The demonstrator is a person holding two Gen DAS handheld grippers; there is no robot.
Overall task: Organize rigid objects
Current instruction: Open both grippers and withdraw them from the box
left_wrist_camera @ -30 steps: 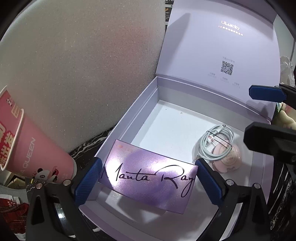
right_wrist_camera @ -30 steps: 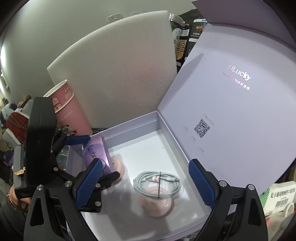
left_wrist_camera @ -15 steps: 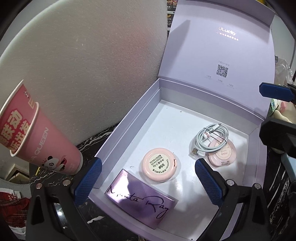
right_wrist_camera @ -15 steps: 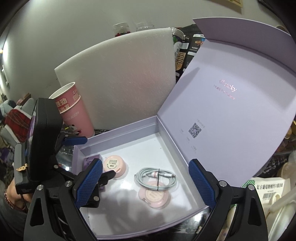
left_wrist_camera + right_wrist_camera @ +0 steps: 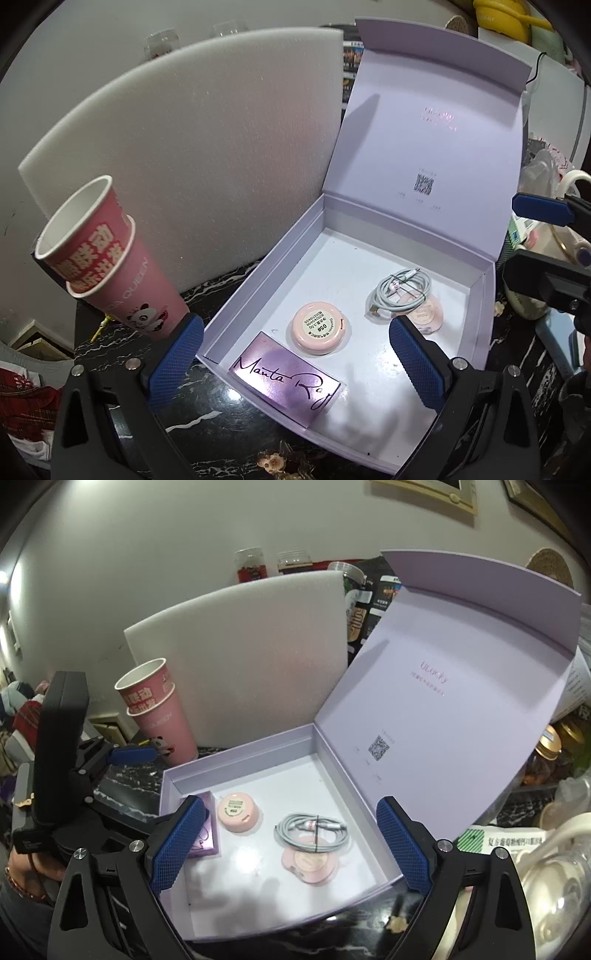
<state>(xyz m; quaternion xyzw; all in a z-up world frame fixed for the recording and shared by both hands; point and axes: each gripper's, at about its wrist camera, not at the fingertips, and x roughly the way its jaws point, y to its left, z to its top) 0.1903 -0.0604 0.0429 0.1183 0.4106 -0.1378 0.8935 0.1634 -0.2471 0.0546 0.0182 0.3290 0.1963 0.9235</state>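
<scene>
The open lilac cardboard gift box (image 5: 266, 280) lies on the black marbled tabletop (image 5: 221, 291), its lid (image 5: 461, 686) upright at the back. Most of the white floor is bare toward the lid. Along the near-left wall lies the flat purple case (image 5: 284, 380) scripted "Manta Ray"; just beside it sits a round pink compact (image 5: 320, 328) labelled "#50". Well apart, a coiled grey cable (image 5: 400, 297) rests on a second pink compact (image 5: 424, 314), partly hiding it. The left gripper (image 5: 295, 363) and right gripper (image 5: 291, 843) both hover with jaws wide apart, empty. Stacked pink paper cups (image 5: 110, 266) reading "QUEEN" stand before a white foam sheet (image 5: 207, 147). The lid's print is too faint to read.
</scene>
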